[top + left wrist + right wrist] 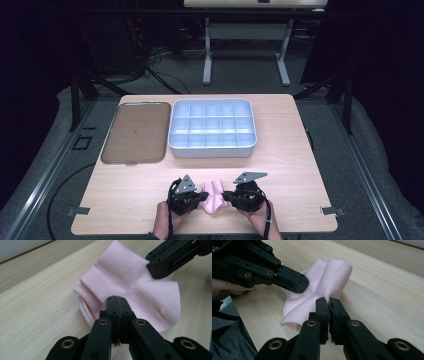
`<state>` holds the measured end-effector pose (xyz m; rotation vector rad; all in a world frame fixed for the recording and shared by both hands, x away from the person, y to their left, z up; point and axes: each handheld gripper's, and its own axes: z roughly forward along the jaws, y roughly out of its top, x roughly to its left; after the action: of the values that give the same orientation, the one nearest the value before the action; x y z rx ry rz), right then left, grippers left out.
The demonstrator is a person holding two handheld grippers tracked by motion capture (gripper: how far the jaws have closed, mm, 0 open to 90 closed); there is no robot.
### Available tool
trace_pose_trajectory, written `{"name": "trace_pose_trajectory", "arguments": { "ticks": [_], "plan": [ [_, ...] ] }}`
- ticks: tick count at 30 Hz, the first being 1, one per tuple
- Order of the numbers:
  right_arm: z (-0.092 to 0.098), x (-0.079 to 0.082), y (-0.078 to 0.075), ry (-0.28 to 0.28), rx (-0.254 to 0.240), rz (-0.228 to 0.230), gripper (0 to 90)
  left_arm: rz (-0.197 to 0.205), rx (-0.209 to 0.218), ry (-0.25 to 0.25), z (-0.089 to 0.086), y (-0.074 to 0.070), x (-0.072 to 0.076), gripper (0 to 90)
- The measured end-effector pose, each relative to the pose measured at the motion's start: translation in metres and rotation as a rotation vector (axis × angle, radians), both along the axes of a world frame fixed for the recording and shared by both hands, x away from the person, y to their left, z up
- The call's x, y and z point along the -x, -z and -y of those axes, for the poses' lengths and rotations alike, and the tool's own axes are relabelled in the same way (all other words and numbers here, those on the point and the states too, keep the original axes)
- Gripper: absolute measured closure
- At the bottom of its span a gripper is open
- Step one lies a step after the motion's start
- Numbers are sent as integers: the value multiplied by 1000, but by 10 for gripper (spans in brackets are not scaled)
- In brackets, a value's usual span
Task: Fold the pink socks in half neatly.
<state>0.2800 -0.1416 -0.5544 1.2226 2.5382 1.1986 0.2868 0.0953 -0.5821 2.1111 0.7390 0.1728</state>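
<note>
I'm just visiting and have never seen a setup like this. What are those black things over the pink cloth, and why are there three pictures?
No robot here: a person holds a hand-operated claw in each hand. One picture looks down from above the table; each of the other two comes from a camera riding on one claw. The left claw and the right claw are both closed on a pink sock, pinching it from opposite sides. Farther back on the table lie a brown tray and a white box with many compartments; those I can see into look empty.
</note>
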Motion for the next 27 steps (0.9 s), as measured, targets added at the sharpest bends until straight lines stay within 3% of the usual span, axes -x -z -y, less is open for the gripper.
{"name": "trace_pose_trajectory", "arguments": {
  "ticks": [12,16,23,27],
  "plan": [
    [1,4,-12,-7,-23,24,865,1,-3,18,11,0,-3,899],
    [-2,6,-13,-8,7,38,865,21,-18,24,15,-1,-2,898],
    [1,7,-14,23,13,48,865,-2,62,19,8,-4,-5,892],
    [1,11,-14,30,29,49,865,27,28,23,6,-10,3,885]
  ]
}}
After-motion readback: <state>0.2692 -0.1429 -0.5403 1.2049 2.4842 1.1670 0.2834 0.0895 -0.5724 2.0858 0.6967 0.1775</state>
